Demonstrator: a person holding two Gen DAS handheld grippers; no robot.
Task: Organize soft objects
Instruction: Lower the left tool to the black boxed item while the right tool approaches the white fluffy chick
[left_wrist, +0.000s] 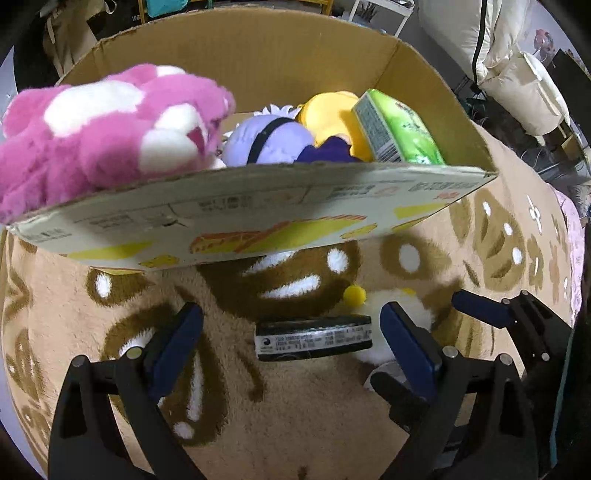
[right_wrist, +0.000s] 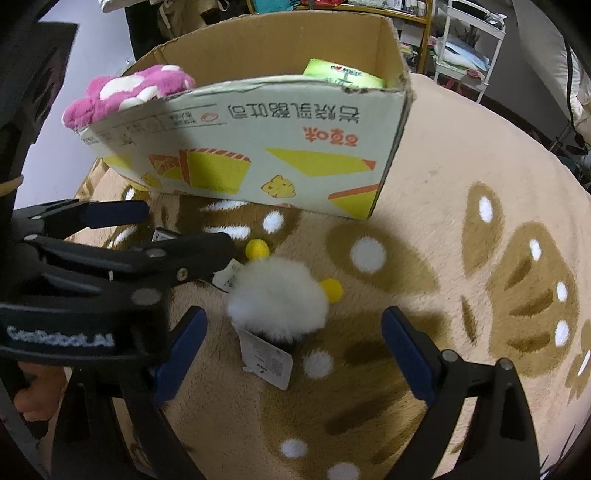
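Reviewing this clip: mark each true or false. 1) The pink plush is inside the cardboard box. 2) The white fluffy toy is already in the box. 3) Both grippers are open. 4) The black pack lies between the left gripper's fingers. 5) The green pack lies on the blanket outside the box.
1) True. The pink plush sits in the cardboard box, bulging over its rim.
2) False. The white fluffy toy lies on the blanket in front of the box.
3) True. The left gripper and the right gripper both stand wide, gripping nothing.
4) True. The black pack lies between them, untouched.
5) False. The green pack is inside the box.
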